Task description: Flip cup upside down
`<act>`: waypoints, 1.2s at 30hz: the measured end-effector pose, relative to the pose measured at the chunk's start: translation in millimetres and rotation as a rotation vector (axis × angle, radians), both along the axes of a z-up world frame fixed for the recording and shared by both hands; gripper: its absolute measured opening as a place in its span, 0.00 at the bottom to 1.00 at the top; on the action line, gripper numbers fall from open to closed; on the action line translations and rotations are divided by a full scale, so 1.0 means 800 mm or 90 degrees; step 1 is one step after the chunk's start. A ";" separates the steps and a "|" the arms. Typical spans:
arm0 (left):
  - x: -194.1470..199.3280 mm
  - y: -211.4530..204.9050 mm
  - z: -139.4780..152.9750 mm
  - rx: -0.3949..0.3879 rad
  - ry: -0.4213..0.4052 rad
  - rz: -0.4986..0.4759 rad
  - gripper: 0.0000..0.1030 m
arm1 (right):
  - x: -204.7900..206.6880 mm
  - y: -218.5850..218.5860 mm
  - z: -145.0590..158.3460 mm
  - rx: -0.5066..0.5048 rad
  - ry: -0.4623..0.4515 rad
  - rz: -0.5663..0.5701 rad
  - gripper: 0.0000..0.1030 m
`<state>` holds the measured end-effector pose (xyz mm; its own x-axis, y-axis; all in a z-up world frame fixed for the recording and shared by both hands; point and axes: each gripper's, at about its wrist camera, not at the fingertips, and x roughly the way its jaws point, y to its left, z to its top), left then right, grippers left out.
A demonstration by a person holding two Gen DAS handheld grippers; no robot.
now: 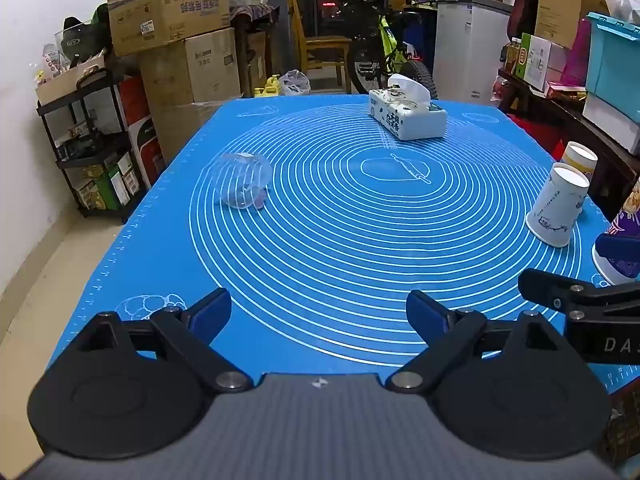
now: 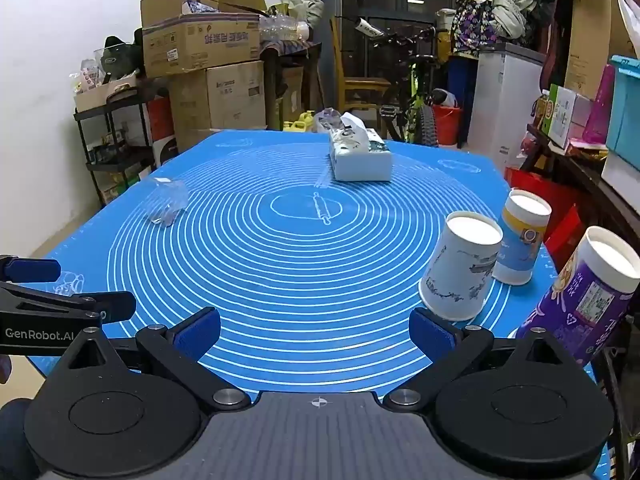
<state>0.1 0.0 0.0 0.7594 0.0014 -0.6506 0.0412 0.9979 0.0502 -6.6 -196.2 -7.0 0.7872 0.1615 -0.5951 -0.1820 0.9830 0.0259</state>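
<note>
Three paper cups seen inverted along right edge of blue mat (image 1: 320, 240) in left wrist view: white cup (image 1: 558, 206), yellow cup (image 1: 578, 158) behind it, purple cup (image 1: 624, 236) nearest, partly cut off. Clear cup (image 1: 243, 180) lying on its side, left of centre. Tissue box (image 1: 408, 114) at far end. Left hand-held gripper (image 1: 319, 312) spread, empty, above surface.

Same layout from right wrist view: white cup (image 2: 460, 266), yellow cup (image 2: 520, 236), purple cup (image 2: 580, 300), clear cup (image 2: 167, 202), tissue box (image 2: 360, 156). Right hand-held gripper (image 2: 316, 330) spread, holding nothing.
</note>
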 end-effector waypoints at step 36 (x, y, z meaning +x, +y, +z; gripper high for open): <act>0.001 -0.005 -0.002 0.011 0.007 -0.012 0.91 | 0.000 0.003 0.003 -0.013 -0.009 -0.001 0.97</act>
